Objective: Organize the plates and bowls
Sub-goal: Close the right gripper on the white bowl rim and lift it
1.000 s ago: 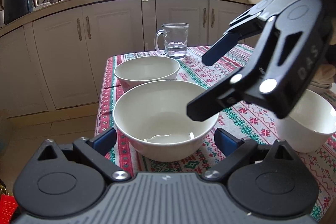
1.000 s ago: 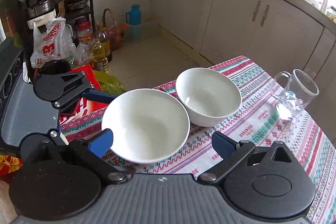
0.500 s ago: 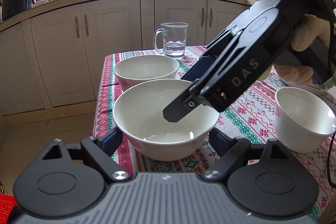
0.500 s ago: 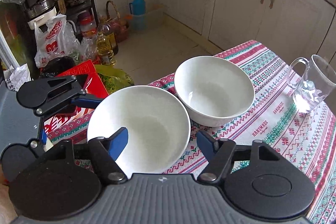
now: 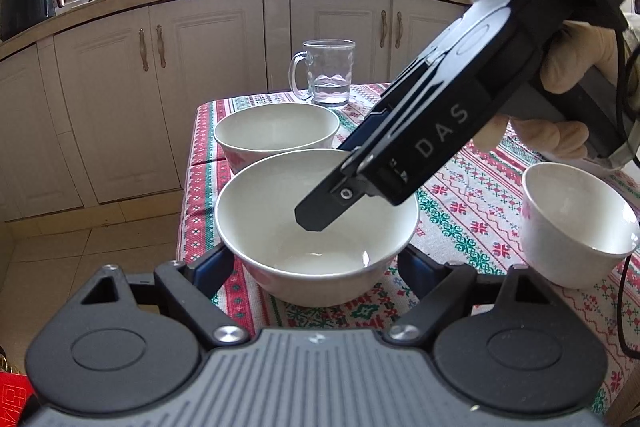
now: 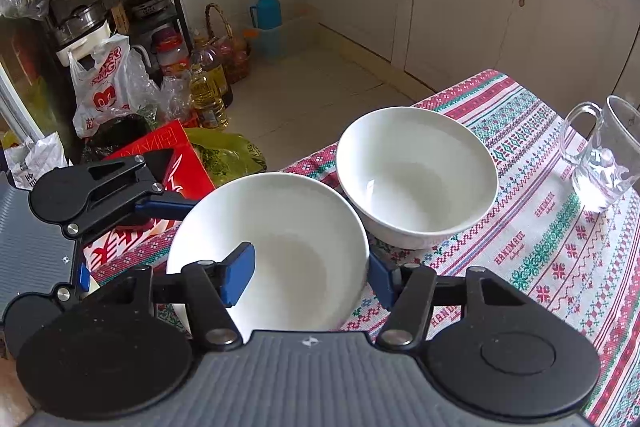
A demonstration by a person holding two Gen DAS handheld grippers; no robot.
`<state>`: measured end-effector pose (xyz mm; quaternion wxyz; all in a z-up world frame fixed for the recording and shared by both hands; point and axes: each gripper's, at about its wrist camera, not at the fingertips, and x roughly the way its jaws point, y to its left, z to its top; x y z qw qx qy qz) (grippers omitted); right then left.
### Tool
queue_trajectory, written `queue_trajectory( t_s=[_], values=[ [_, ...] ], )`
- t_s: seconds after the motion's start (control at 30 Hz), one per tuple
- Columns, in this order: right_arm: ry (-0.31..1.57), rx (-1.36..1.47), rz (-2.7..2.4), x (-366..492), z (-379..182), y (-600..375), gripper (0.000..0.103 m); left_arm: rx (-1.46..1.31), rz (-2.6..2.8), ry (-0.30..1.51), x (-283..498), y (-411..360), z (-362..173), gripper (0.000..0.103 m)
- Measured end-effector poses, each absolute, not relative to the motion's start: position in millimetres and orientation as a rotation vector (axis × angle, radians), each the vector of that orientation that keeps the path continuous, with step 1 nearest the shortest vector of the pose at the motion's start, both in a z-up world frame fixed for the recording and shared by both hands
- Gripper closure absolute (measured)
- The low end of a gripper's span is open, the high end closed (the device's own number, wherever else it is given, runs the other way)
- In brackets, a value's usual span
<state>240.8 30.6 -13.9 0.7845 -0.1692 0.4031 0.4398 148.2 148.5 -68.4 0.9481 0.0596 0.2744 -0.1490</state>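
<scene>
Two large white bowls stand on the patterned tablecloth. The near bowl sits at the table corner, the far bowl just behind it. My left gripper is open, one finger on each side of the near bowl's base. My right gripper is open and straddles the near bowl's rim, one finger inside and one outside. It shows in the left wrist view dipping into the bowl. A smaller white bowl stands to the right.
A glass mug with a little water stands beyond the far bowl. The table edge drops to the floor at left. Cabinets lie behind; bags, bottles and a red box crowd the floor.
My right gripper came down and forward, from above the near bowl to straddling its rim, and its fingers narrowed. My left gripper moved in a little closer around the same bowl.
</scene>
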Motion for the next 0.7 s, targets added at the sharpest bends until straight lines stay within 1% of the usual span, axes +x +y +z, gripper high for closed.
queue_trajectory(
  t_s=[0.7],
  values=[
    [0.825,-0.324,0.956,211.1,11.4,-9.5,0.037,0.174,-0.372,0.578,126.4,123.9,-36.8,0.015]
  ],
)
